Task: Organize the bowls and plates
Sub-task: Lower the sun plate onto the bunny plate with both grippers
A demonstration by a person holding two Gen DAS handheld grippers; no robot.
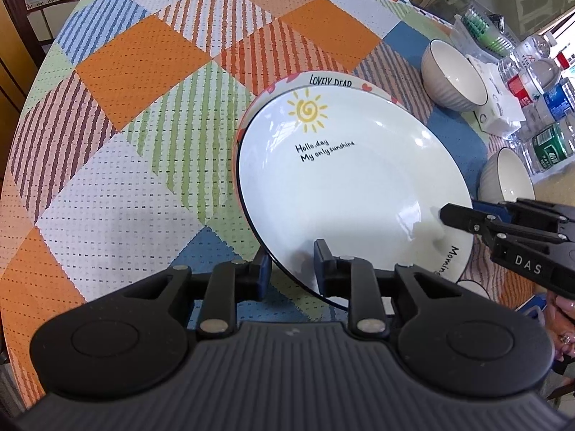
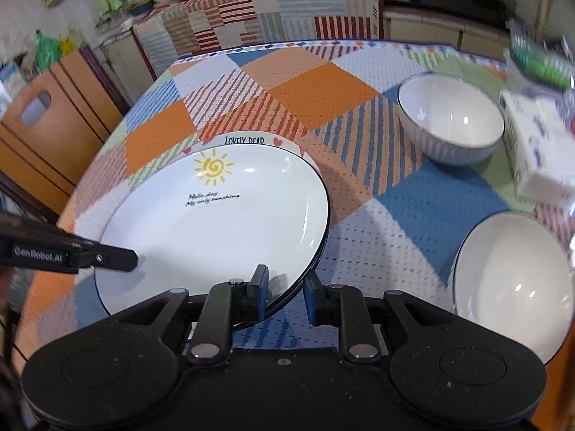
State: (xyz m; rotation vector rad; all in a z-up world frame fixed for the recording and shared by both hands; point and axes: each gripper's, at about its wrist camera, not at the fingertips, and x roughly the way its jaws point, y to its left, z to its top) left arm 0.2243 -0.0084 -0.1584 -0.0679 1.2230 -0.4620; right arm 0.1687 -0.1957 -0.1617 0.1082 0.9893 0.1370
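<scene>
A white plate with a yellow sun (image 1: 345, 179) (image 2: 215, 230) lies on top of a plate lettered "LOVELY DEAR" (image 1: 330, 82) (image 2: 244, 140) on the patchwork tablecloth. My left gripper (image 1: 291, 256) (image 2: 125, 256) straddles the top plate's near left rim, one finger over the plate and one outside it, and the pads look slightly off it. My right gripper (image 2: 285, 276) (image 1: 452, 213) straddles the rim on the right side in the same way, with a sliver of cloth showing beside its outer finger. Two white ribbed bowls (image 2: 449, 122) (image 2: 510, 287) stand apart to the right.
Water bottles (image 1: 539, 86), a tissue pack (image 2: 539, 151) and a clear basket (image 1: 481, 25) crowd the table's right edge. A wooden chair (image 2: 46, 136) stands past the left edge. Bare tablecloth (image 1: 143, 143) stretches left of and behind the plates.
</scene>
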